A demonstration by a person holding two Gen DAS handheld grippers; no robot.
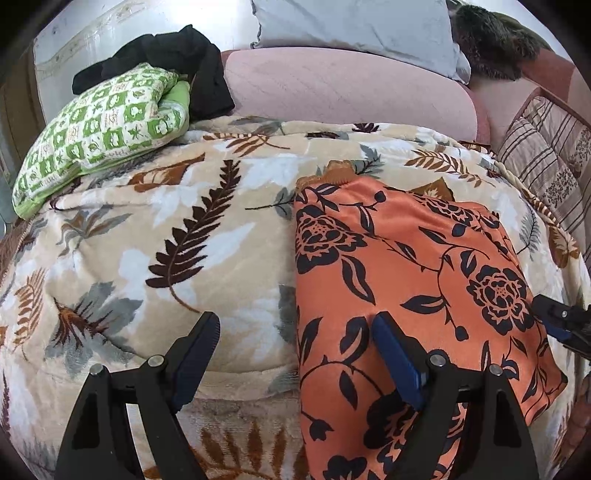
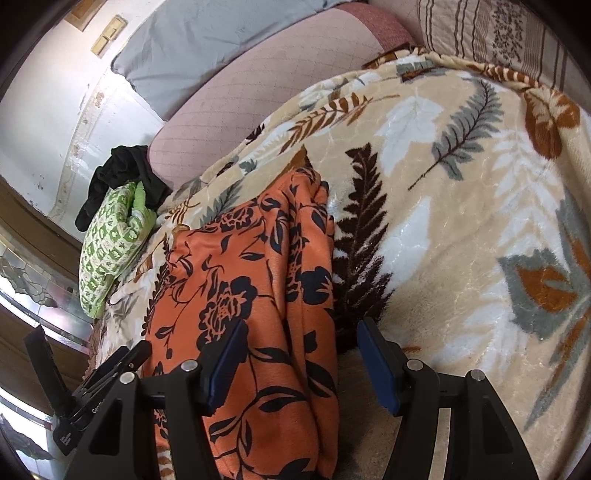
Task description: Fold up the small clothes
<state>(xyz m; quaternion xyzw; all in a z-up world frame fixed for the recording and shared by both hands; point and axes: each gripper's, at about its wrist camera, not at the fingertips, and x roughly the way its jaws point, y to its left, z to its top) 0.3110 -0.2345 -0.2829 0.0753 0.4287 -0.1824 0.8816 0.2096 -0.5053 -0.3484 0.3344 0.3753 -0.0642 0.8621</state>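
Observation:
An orange garment with a black flower print (image 1: 413,280) lies folded into a long strip on a beige leaf-print blanket (image 1: 177,229). My left gripper (image 1: 295,325) is open over the garment's left edge, with its right finger above the cloth and its left finger above the blanket. In the right wrist view the garment (image 2: 251,295) lies lengthwise. My right gripper (image 2: 299,336) is open over its right edge, holding nothing. The right gripper's tip (image 1: 557,321) shows at the garment's right edge in the left wrist view, and the left gripper (image 2: 118,362) shows at lower left in the right wrist view.
A folded green-and-white checked cloth (image 1: 99,133) and a black garment (image 1: 177,62) lie at the blanket's far left. A pink bolster (image 1: 343,85), a grey pillow (image 1: 354,26) and a striped cushion (image 1: 546,158) line the back and right.

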